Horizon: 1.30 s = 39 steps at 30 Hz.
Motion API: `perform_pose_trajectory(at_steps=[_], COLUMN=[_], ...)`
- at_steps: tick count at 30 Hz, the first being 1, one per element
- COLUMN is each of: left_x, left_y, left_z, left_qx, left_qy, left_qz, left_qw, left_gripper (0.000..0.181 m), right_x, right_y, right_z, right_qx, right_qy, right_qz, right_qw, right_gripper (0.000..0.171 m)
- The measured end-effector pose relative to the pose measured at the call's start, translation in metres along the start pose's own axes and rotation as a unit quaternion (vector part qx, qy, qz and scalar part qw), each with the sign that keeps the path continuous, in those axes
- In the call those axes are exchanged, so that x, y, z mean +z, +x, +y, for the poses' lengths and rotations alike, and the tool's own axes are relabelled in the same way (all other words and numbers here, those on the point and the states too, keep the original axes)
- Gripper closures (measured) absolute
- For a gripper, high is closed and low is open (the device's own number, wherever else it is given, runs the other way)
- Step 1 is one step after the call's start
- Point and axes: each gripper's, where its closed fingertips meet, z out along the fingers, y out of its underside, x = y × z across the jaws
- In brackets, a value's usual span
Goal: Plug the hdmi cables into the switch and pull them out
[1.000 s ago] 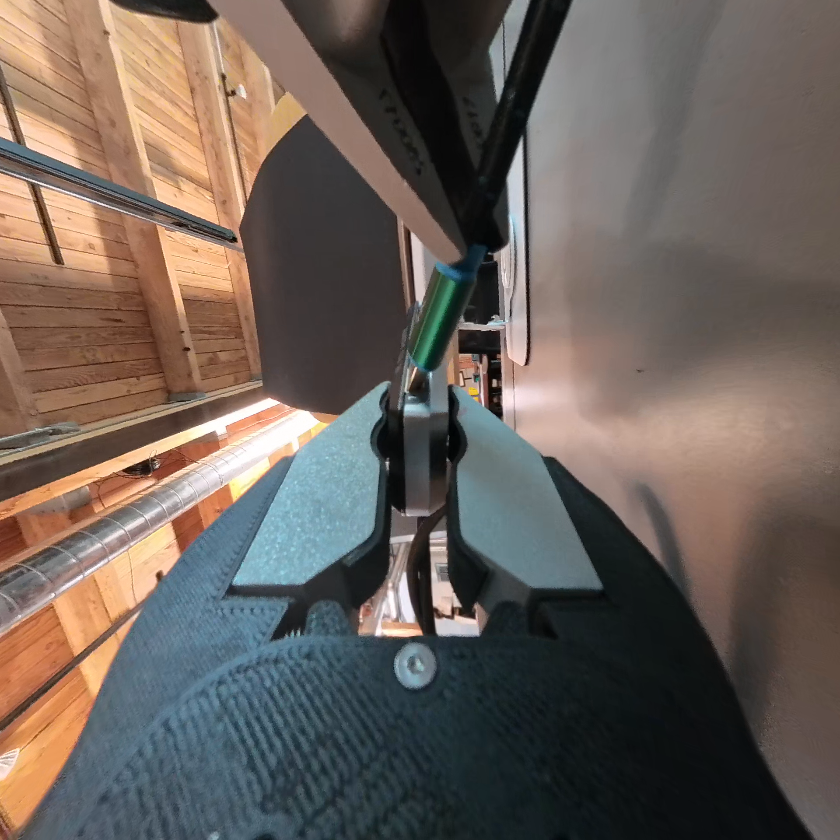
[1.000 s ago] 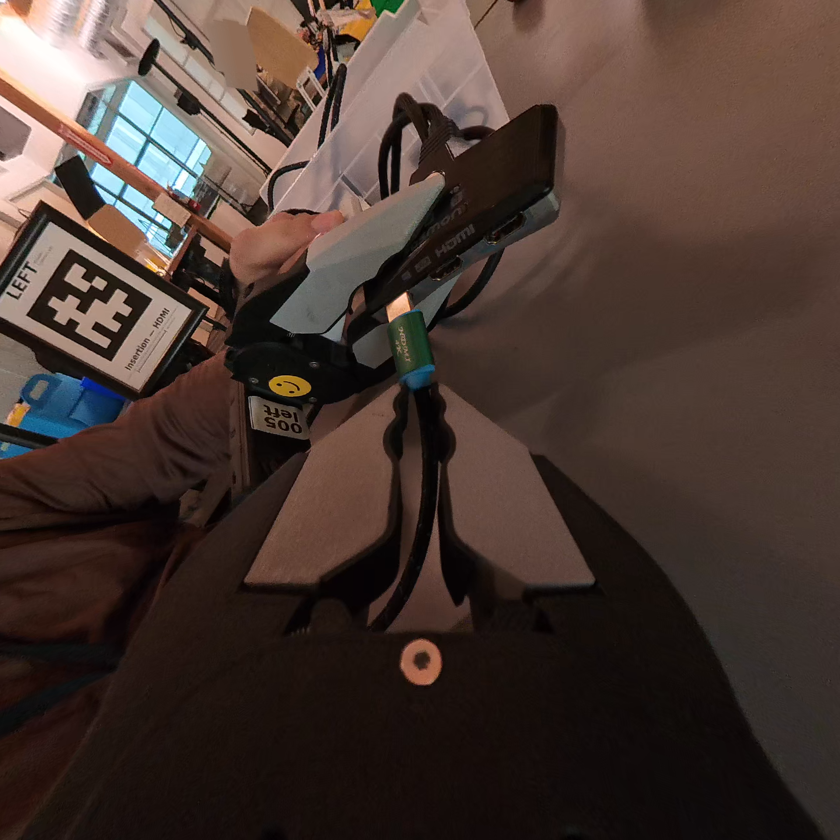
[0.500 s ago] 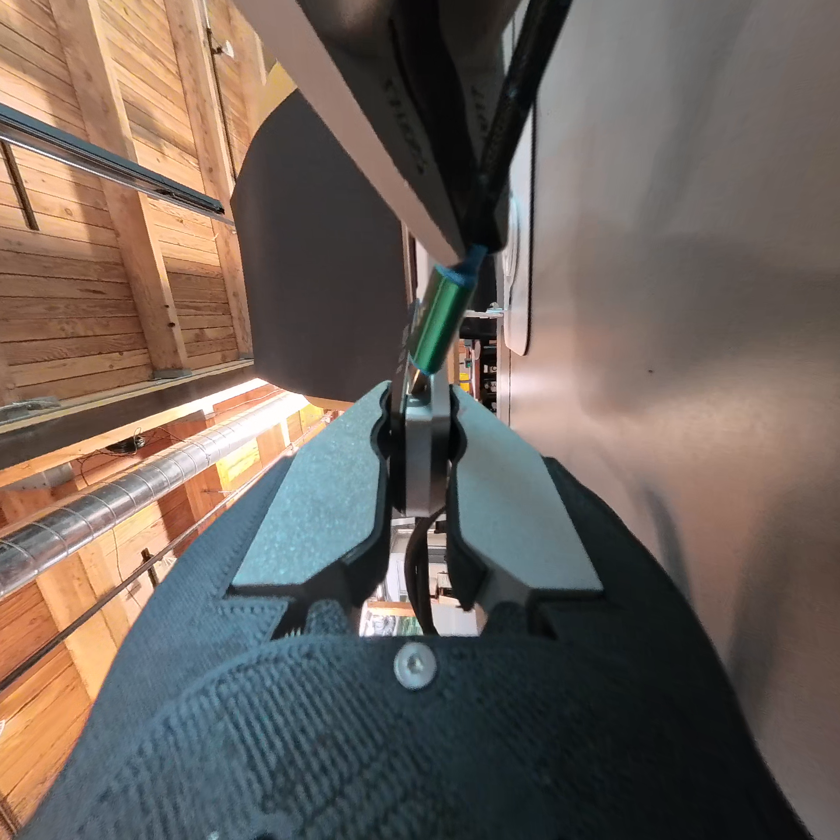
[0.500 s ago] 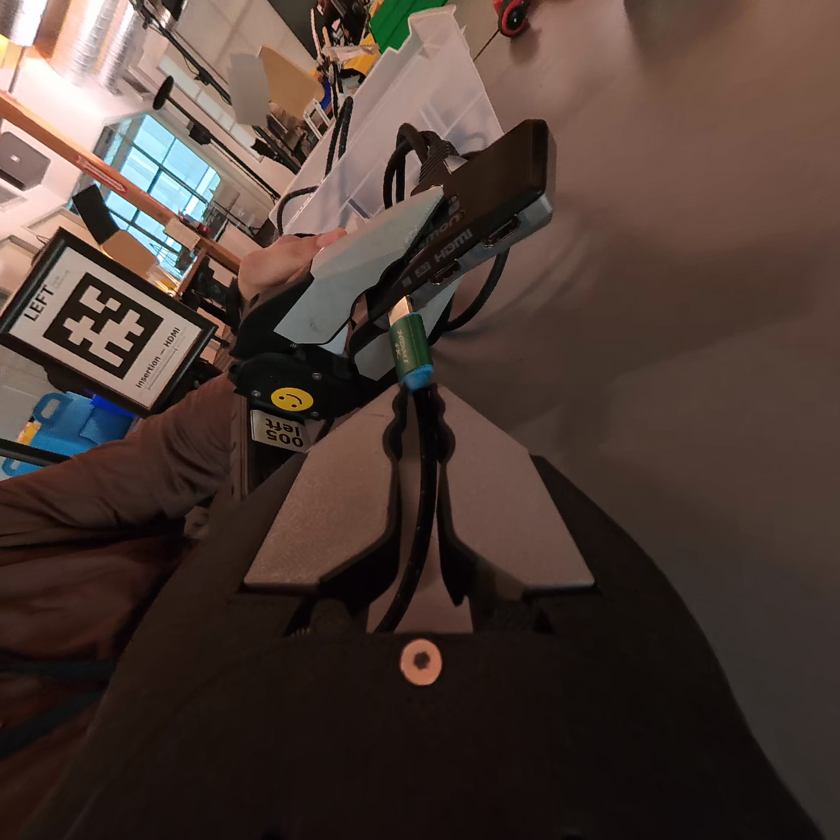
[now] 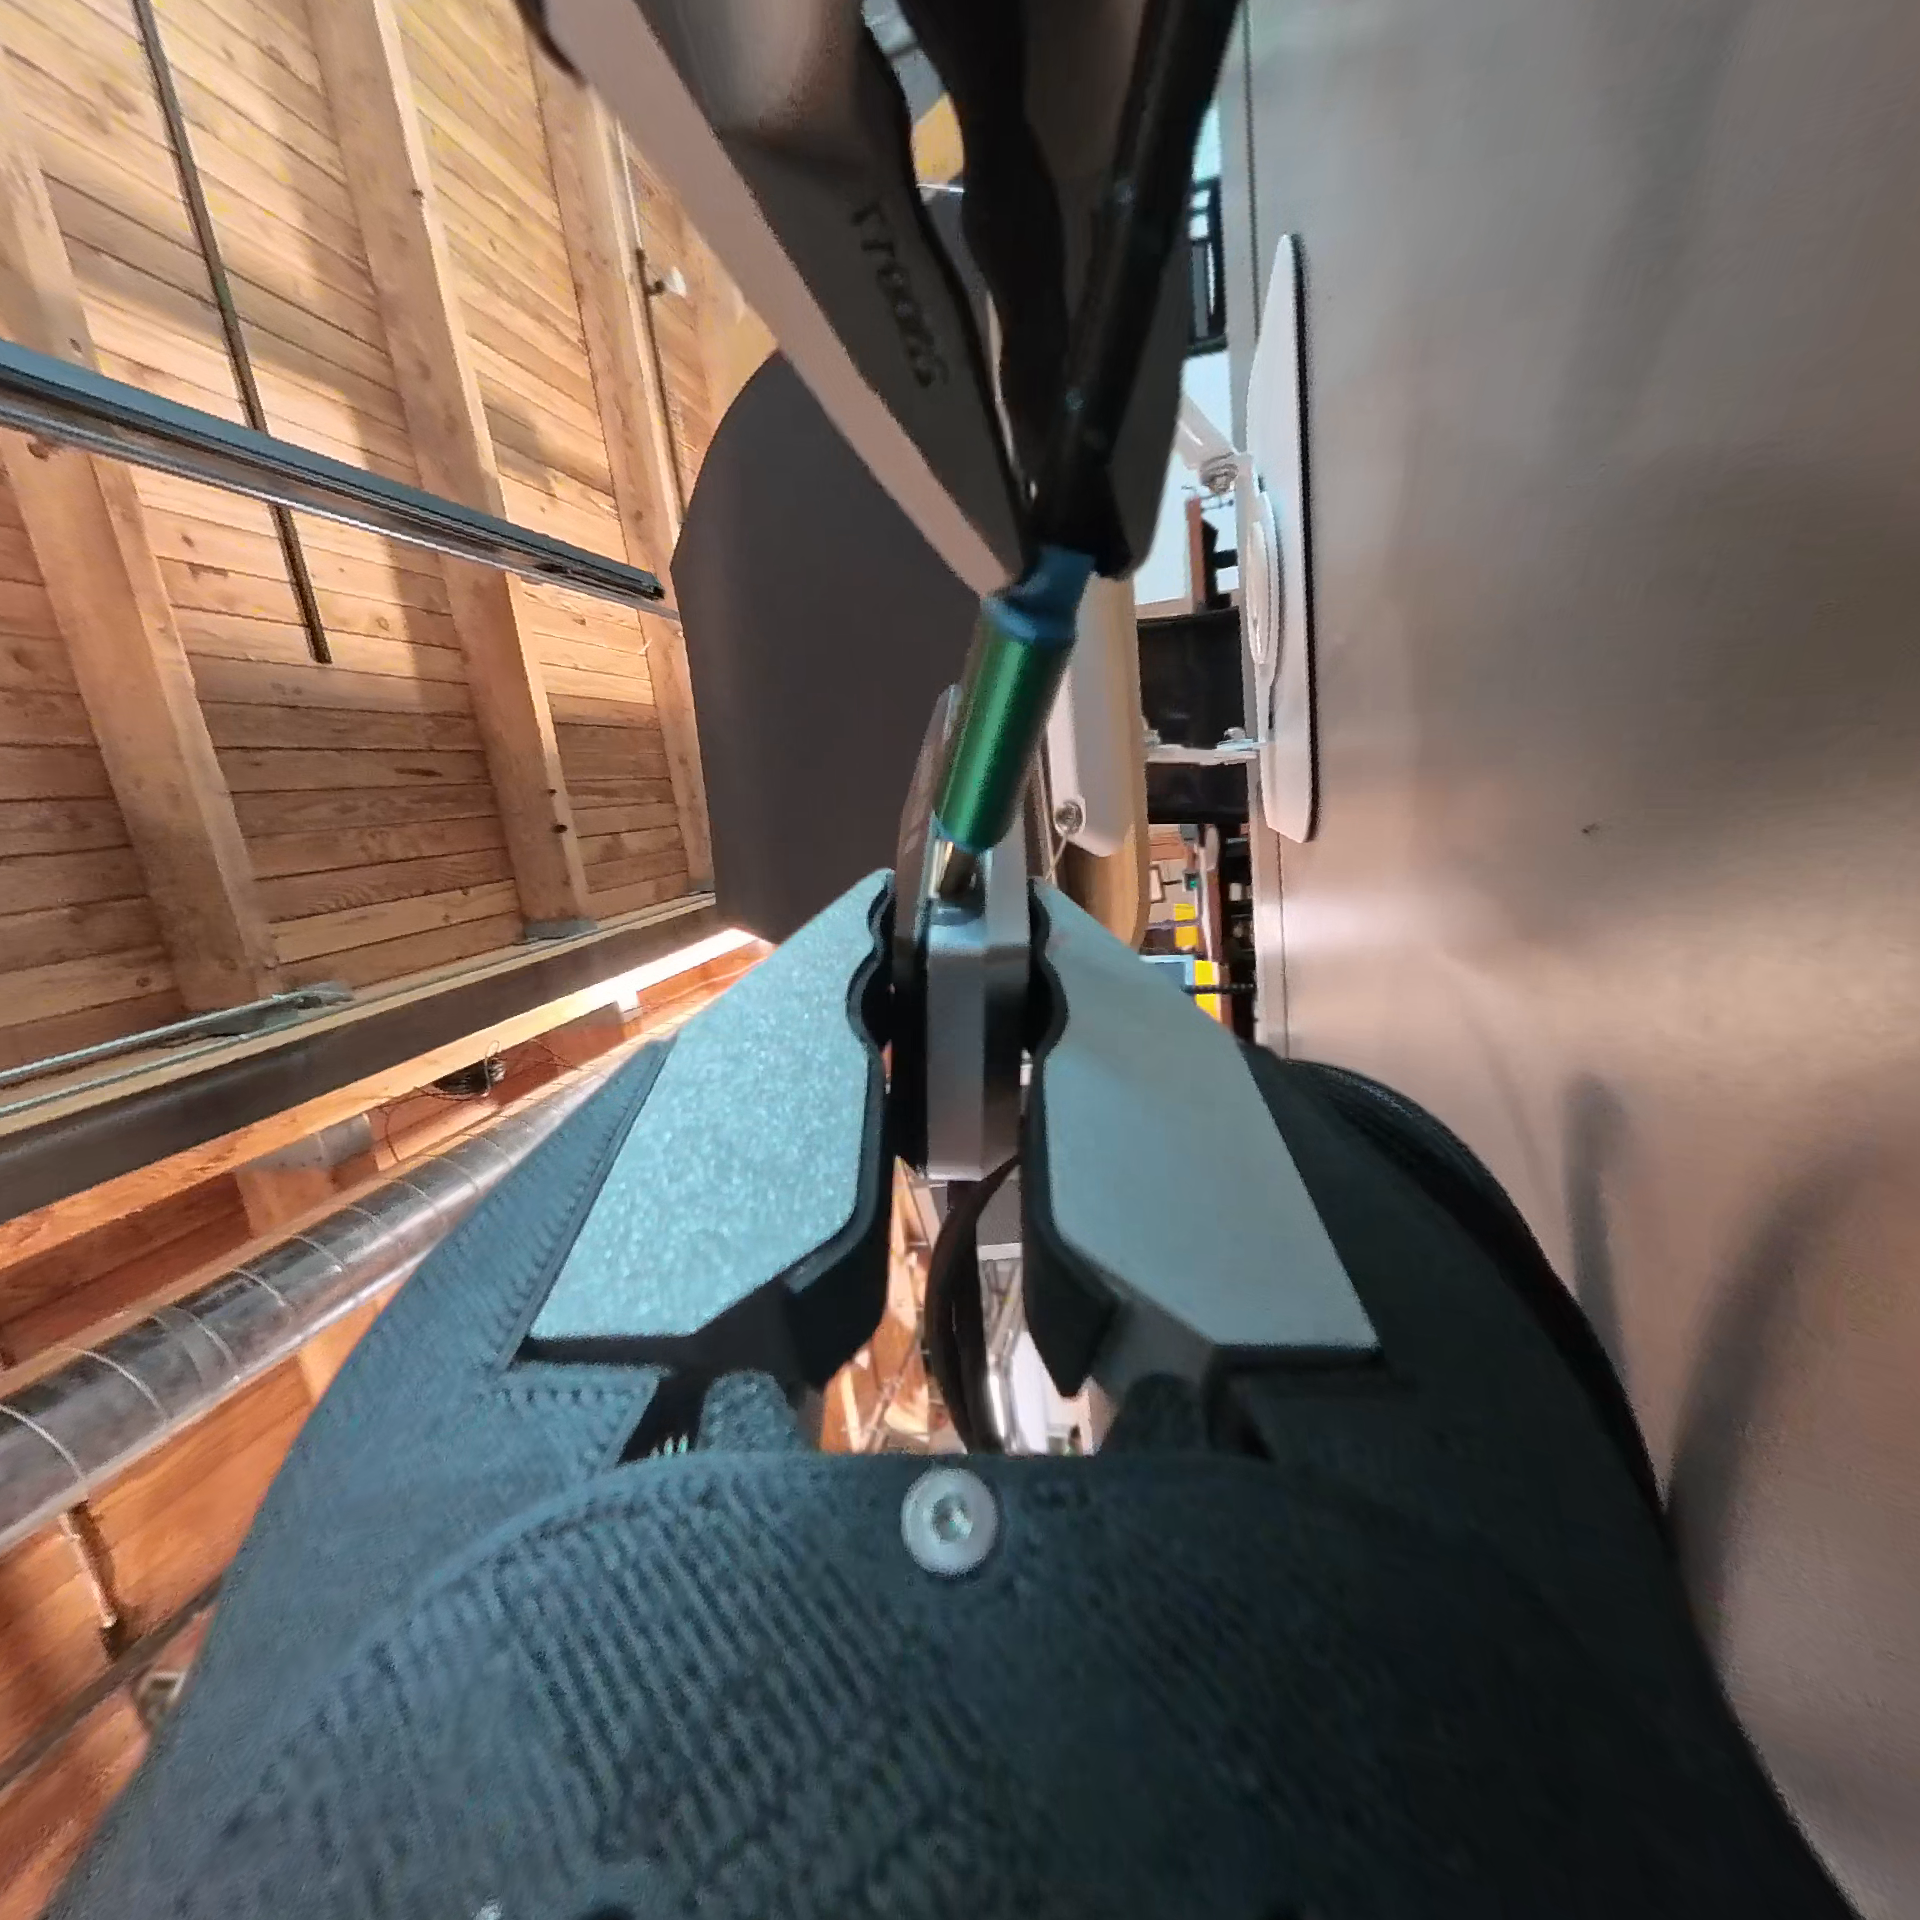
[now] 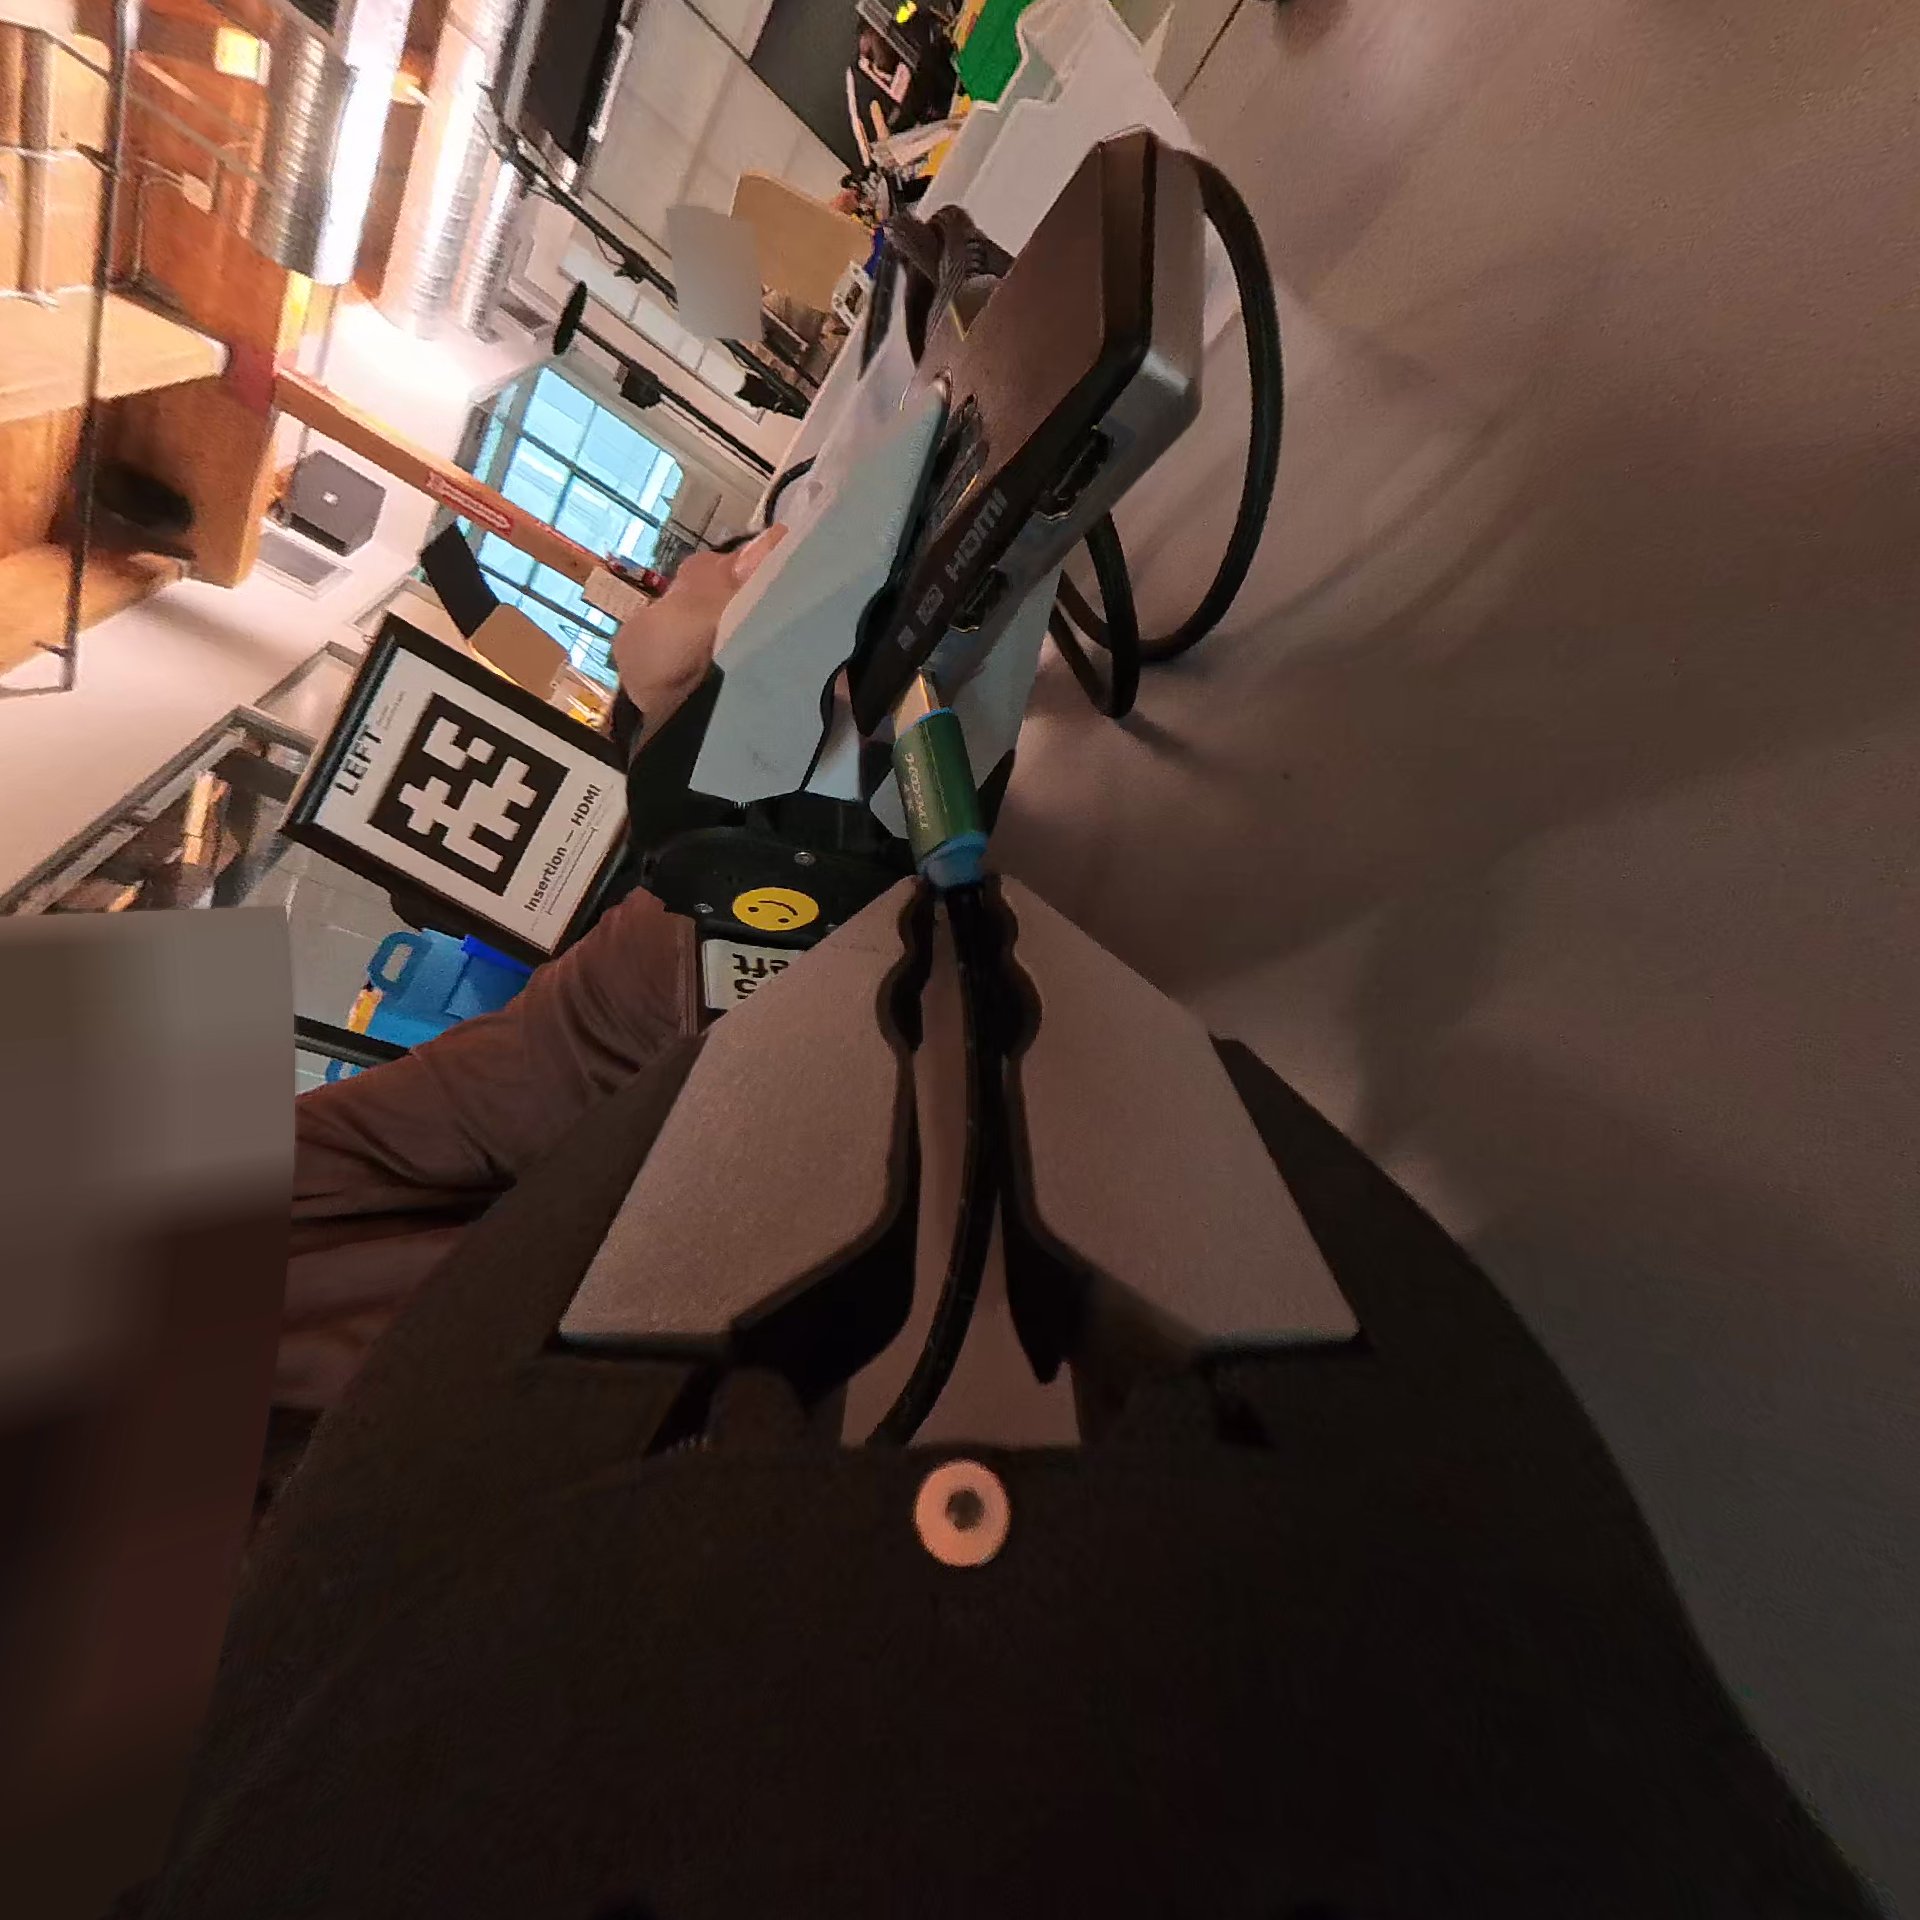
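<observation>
At the switch (image 6: 1049,416), plug (image 6: 935,774) tip entering a port.
Left gripper (image 5: 961,997) clamps the switch; right gripper (image 6: 961,935) pinches the cable (image 6: 961,1195); seating and unplugging remain.

The left claw (image 5: 961,940) covers most of the switch (image 5: 961,1049) in the left wrist view; only a narrow grey edge shows. The metal tip of the green plug (image 6: 935,795) meets the switch (image 6: 1049,436) at a port that cannot be made out, so its depth is unclear. The black cable (image 6: 961,1195) vanishes behind the right claw (image 6: 961,904) at 6 o'clock. A blurred patch fills the right wrist view at 9 o'clock.
</observation>
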Motion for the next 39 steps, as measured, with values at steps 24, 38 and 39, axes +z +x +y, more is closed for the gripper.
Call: perform_pose_trajectory(at_steps=[24,38,39], left_x=[-0.001,0.004,0.004], left_y=[-0.007,0.006,0.006], left_z=[-0.003,0.008,0.008], left_qx=[-0.004,-0.061,-0.061], left_qy=[-0.018,-0.044,-0.044], left_qz=[-0.019,0.029,0.032], left_qw=[1.000,0.997,0.997], left_gripper=[0.162,0.162,0.162], right_x=[-0.005,0.003,0.003], right_y=[-0.005,-0.004,-0.003], right_z=[-0.002,-0.011,-0.011], right_qx=[0.014,-0.111,-0.124], right_qy=[0.007,0.012,0.009], right_qz=[-0.022,0.073,0.082], right_qw=[1.000,0.991,0.989], right_gripper=[0.165,0.164,0.163])
